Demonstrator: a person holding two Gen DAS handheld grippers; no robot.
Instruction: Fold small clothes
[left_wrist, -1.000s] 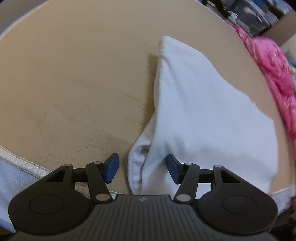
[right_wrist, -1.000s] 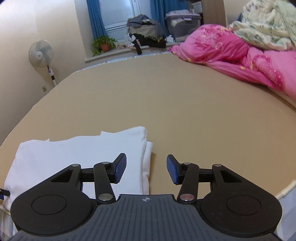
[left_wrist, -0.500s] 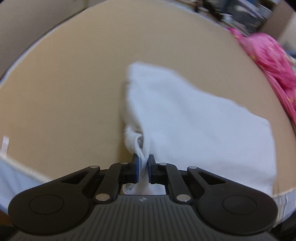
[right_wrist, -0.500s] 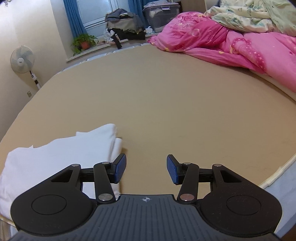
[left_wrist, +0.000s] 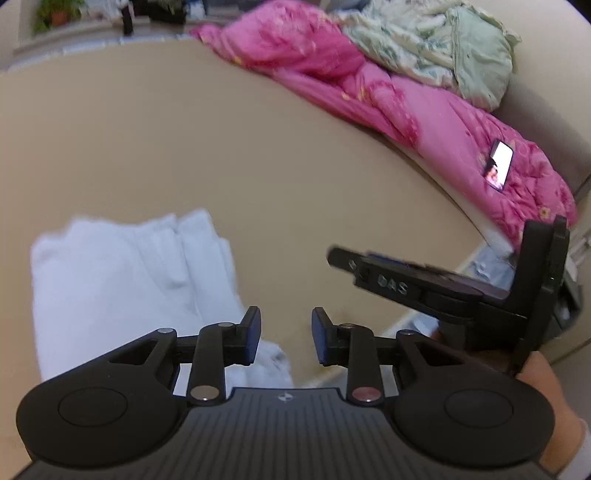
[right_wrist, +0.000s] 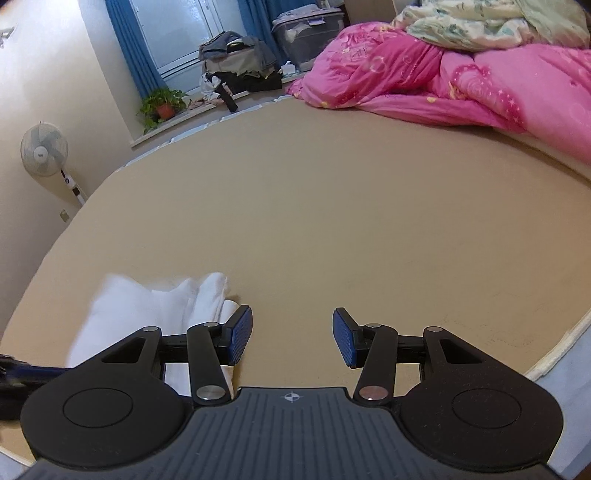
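A folded white garment (left_wrist: 122, 280) lies on the tan bed (left_wrist: 229, 155) near its front edge, toward the front left corner, a tidy stack of layers with its doubled edges turned toward the bed's middle. The left tongs (left_wrist: 286, 339) hang just beside the garment's right edge, jaws opening with nothing between them; one finger overlaps the cloth in the picture, but the pads press on nothing, which reads as a fold just let go. The right tongs (right_wrist: 292, 339) hover over bare bed to the right of the garment, jaws partly apart and empty, kept clear of the cloth, most likely so the stack stays undisturbed. In the left view the right tool (left_wrist: 443, 288) shows side-on at the front right edge, the person's hand (left_wrist: 535, 369) wrapped around its grip. The garment sits at the near edge, within easy reach of both tools, while the wide middle of the bed is bare. A pink quilt (left_wrist: 388, 103) and a pale green one (left_wrist: 443, 44) are pushed along the far right edge, leaving room for folding; a lit phone (left_wrist: 499, 164) rests on the pink quilt. Judging by the compact stack, this piece looks close to finished.
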